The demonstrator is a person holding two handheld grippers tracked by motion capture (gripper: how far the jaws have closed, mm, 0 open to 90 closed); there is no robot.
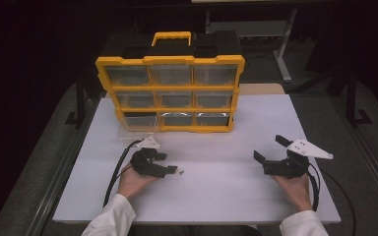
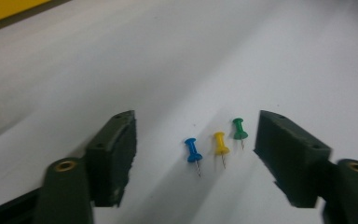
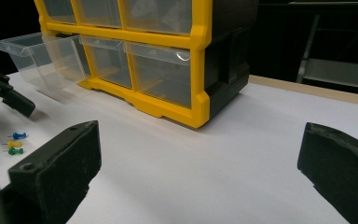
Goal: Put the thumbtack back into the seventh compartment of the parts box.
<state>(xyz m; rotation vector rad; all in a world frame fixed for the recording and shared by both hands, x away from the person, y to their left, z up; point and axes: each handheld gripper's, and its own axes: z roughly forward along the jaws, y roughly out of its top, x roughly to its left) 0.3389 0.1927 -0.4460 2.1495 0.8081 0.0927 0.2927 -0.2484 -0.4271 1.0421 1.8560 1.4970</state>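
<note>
White worktop point(image 1: 216, 196) in front of the yellow drawer organizer point(image 1: 170, 93): left gripper point(image 2: 196, 144) fingers part-open, nothing held, straddling blue point(image 2: 193, 150), yellow point(image 2: 221, 143) and green point(image 2: 239, 129) pushpins, probably light, slippery, sharp-tipped, so pinch one by its head; right gripper point(image 3: 200, 163) wide open, empty.

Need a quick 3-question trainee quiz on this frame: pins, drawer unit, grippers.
1. How many push pins lie between the left gripper's jaws, and in which colours?
2. True or false: the left gripper is already clamped on a pin.
3. Which drawer of the organizer is pulled out: A bottom left, B top right, C middle?

Key
1. Three: blue pin, yellow pin, green pin.
2. False: left gripper straddles them, pads clear.
3. A: the clear drawer of the organizer.
</note>
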